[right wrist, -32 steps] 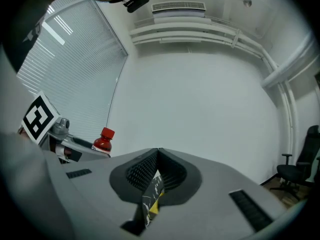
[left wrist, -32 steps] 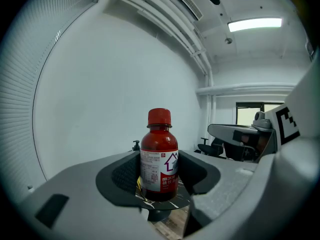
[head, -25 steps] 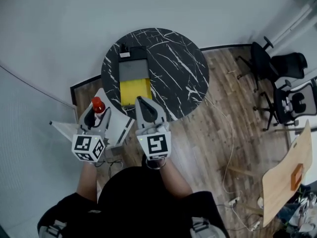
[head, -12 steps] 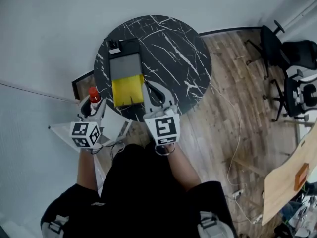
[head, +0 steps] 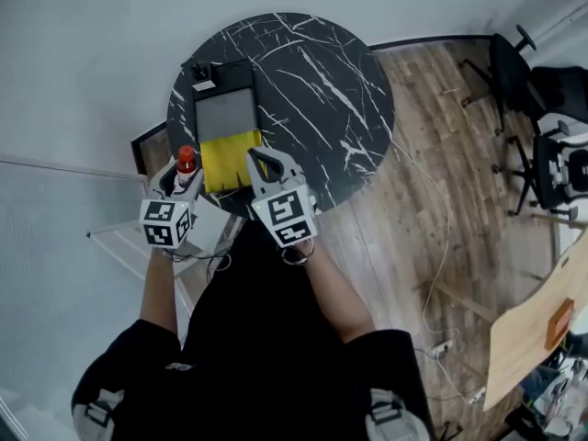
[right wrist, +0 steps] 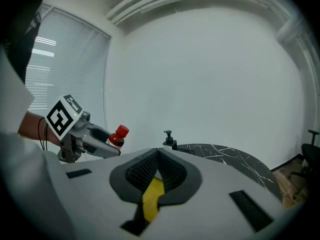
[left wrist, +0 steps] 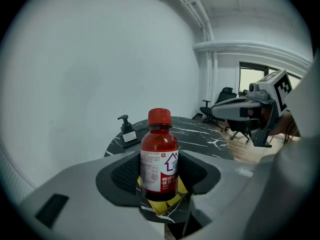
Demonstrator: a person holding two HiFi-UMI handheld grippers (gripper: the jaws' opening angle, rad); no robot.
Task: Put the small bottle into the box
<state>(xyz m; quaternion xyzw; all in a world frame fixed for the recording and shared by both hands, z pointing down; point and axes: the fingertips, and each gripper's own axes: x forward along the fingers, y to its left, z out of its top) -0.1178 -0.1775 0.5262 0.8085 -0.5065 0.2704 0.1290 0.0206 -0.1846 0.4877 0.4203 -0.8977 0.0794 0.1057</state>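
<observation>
Holding the small bottle (left wrist: 159, 156) upright in the left claw (left wrist: 159, 183), ready for lowering into the box (head: 229, 134), with the right claw (right wrist: 156, 171) clenched empty

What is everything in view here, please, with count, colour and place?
table: one, black marble, centre
box: one, grey with yellow flap, on table's left part
pump dispenser: one, black, behind box
small bottle: one, red, upright, held left of box
office chairs: two, black, far right
wooden board: one, tan, lower right
left gripper: one, grey, shut on small bottle
right gripper: one, grey, shut, empty, near yellow flap
</observation>
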